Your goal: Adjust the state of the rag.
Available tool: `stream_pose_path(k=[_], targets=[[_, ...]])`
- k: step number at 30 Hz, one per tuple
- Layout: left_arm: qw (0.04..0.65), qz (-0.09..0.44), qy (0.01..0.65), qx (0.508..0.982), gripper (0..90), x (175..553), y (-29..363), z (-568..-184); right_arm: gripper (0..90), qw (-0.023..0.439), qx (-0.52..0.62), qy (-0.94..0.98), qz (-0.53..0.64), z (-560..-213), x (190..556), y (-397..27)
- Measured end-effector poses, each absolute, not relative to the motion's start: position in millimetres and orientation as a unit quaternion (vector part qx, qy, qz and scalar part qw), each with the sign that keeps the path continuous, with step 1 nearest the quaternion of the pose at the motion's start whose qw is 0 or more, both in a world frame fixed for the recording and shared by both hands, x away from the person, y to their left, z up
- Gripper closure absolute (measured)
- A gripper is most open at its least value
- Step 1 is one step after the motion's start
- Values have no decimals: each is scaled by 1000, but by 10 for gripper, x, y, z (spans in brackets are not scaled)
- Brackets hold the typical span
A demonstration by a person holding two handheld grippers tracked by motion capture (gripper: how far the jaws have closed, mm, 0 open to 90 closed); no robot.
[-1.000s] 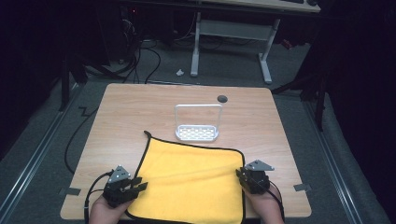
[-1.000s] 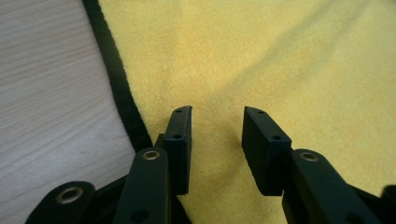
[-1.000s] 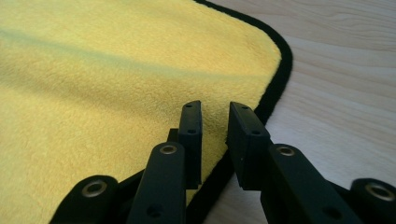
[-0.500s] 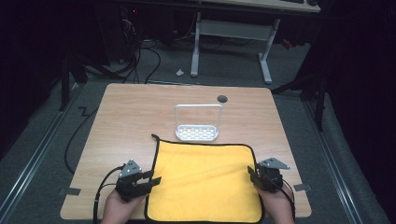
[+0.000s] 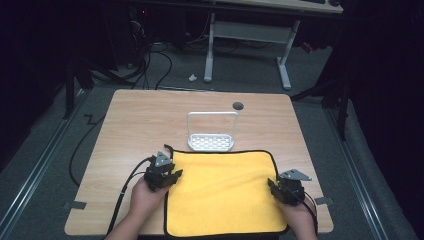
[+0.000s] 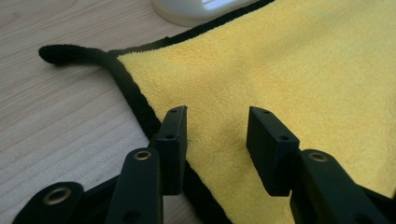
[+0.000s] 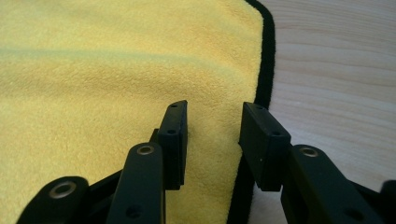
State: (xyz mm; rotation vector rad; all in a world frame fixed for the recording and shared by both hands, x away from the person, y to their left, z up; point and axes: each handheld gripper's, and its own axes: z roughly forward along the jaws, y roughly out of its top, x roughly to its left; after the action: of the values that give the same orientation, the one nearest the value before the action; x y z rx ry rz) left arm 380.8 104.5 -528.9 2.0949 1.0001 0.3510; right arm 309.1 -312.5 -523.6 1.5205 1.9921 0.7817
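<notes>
While the yellow cloth (image 5: 225, 192) lies flat between both hands, each gripper's released jaws sit over a side edge: left gripper (image 5: 167, 176), right gripper (image 5: 278, 190).

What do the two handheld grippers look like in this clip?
The left gripper and the right gripper are both black, each topped by a grey three-cornered plate and trailing a black cable. In the gripper views their fingers are flat, black, rectangular blocks with small screw holes, on arms with metal-ringed pivots. Forearms appear bare, no sleeves visible.
</notes>
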Motion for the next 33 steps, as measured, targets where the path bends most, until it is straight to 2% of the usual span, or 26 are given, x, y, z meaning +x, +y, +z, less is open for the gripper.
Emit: stream_pose_path(k=[6, 9, 11, 16, 22, 28, 33], targets=[[401, 144, 416, 803, 512, 3917, 1136, -5252, 596, 268, 554, 731, 297, -5198, 3068, -3099], [402, 132, 424, 801, 473, 4033, 1189, -5235, 552, 270, 547, 728, 312, -5173, 2993, -3053], [400, 120, 435, 797, 420, 4103, 1202, -5239, 579, 273, 540, 731, 314, -5171, 2959, -3016], [413, 134, 445, 783, 427, 4195, 1193, -5252, 576, 277, 524, 743, 309, -5183, 2942, -2950], [389, 133, 466, 784, 439, 4343, 1124, -5304, 537, 279, 516, 745, 319, -5162, 2895, -2927], [370, 183, 444, 795, 538, 4274, 981, -5326, 514, 282, 501, 750, 327, -5123, 2868, -2851], [388, 168, 424, 801, 772, 4240, 976, -5341, 488, 281, 483, 758, 336, -5093, 2840, -2732]])
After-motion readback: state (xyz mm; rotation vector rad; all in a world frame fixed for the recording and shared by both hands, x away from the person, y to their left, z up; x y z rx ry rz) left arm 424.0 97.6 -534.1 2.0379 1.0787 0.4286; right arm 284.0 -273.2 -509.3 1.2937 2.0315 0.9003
